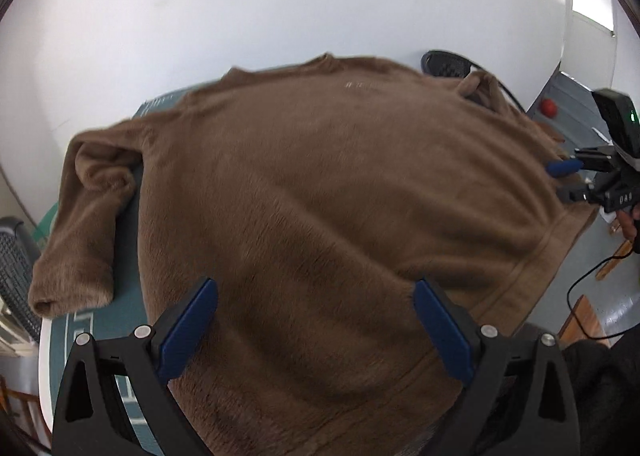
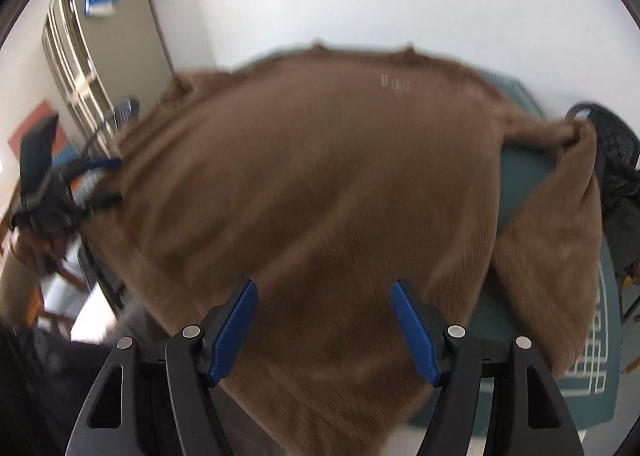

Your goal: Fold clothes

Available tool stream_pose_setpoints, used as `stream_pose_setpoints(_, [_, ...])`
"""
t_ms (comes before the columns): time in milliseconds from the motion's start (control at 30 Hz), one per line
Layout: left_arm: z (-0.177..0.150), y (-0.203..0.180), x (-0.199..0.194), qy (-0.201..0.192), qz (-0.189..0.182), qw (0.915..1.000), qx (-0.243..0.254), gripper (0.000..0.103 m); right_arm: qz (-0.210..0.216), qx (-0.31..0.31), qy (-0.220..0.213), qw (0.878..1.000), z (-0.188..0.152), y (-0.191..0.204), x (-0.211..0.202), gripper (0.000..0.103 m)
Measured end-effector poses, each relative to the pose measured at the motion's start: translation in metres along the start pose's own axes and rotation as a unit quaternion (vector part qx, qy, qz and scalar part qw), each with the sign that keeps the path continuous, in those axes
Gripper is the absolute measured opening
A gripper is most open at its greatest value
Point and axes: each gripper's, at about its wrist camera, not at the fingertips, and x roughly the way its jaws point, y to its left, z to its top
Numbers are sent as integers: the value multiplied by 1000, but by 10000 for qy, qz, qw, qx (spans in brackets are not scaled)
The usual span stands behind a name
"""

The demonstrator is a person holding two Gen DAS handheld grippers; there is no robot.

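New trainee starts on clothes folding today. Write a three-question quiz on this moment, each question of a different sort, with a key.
1. True or false: the brown sweater lies spread out on the teal table mat.
2. Multiple choice: the left gripper is (A) shut on a sleeve, (B) open with sweater fabric below it, (C) shut on the hem.
3. Short answer: in the left wrist view, which part of the sweater lies apart from the body, with a strip of mat showing between them?

Key
1. True.
2. B. The right gripper is open in the same way, nothing pinched.
3. The sleeve on the left side of that picture.
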Motion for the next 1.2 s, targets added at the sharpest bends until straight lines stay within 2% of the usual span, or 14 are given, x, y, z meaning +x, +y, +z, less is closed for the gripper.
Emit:
stream_pose_setpoints(67, [-10,8,3,178,102,9998,-73,100,-109,-301,-30,9995,-13,-2,-3,72])
stream_pose_setpoints(133, [-19,20,-1,122,-56,9994,-315,99,-42,-263,-7,9996,-19,-9,-9,72])
stream_pose_setpoints(367, [-22,23,-6,287,37,9992,-278,99,-65,-240,58,9997,-22,-10,-11,72])
stream_pose_setpoints(467, [-12,22,-14,390,108,9988,-279,100,72,39,94,9999,-9,-14,-16,73])
stream_pose_setpoints(533, [-1,20,-22,216,154,9991,-329,100,79,318,-188,9993,6,-18,-26,73])
stream_pose_setpoints(633, [18,10,-23,-25,-268,9981,-558,100,159,649,-507,9965,33,-11,-26,73])
stream_pose_setpoints(700, [28,-2,-17,-135,-528,9971,-540,100,328,582,-471,9967,50,4,-12,73])
stream_pose_setpoints(833, [33,-22,10,120,-462,9985,-277,100,150,-65,-54,9999,67,35,27,73])
stream_pose_setpoints(933, [22,-24,28,464,-406,9979,-173,100,-149,-376,306,9987,57,39,43,74])
stream_pose_setpoints(1000, [11,-24,24,388,-369,9986,-23,99,-178,-652,334,9972,45,39,40,78])
stream_pose_setpoints(1100, [5,-16,19,407,-493,9979,-50,99,-66,-665,305,9973,29,30,30,85])
stream_pose_setpoints(1200, [4,-18,18,504,-496,9975,72,99,-30,-688,204,9974,22,29,24,85])
